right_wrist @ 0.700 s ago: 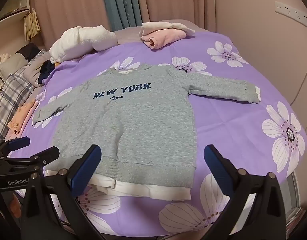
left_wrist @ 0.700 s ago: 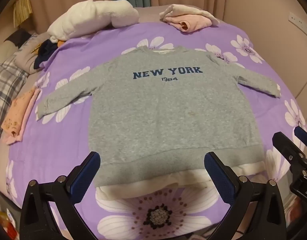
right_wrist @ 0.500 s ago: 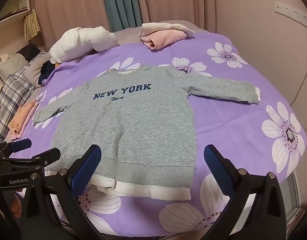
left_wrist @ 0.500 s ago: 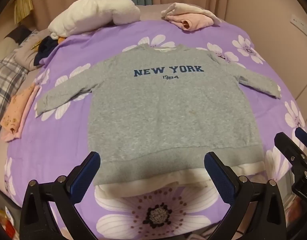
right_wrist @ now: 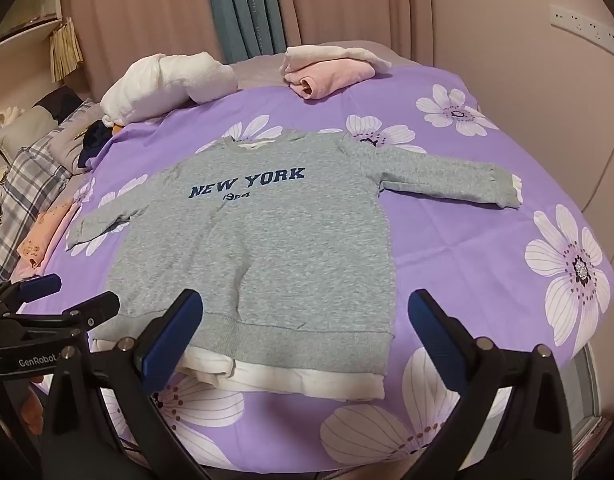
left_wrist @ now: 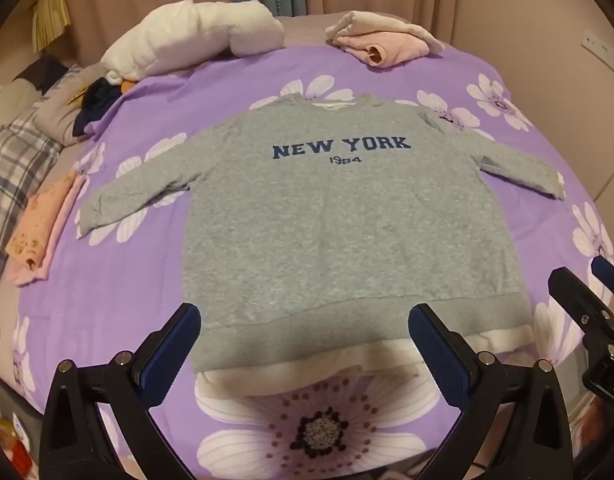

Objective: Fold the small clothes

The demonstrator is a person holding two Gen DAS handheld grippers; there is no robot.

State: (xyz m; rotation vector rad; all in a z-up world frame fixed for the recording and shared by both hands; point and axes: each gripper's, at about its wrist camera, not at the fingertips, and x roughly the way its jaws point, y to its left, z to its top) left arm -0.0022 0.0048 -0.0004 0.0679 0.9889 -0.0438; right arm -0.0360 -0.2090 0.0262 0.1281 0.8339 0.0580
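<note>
Grey sweatshirt [left_wrist: 347,232] lies flat; both grippers' jaws gape, tilted down above hem.

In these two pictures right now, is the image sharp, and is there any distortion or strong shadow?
Left wrist view: the grey sweatshirt is sharp, its lettering readable; the fisheye bends the purple bedspread into a dome, with dark corners. The open left gripper casts a soft shadow on the hem. Right wrist view: same curving, warm dim light, no glare; the open right gripper is in focus.

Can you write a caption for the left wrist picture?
Open left gripper hovers over the hem of a gray NEW YORK sweatshirt spread flat on a purple flowered bedsheet.
</note>
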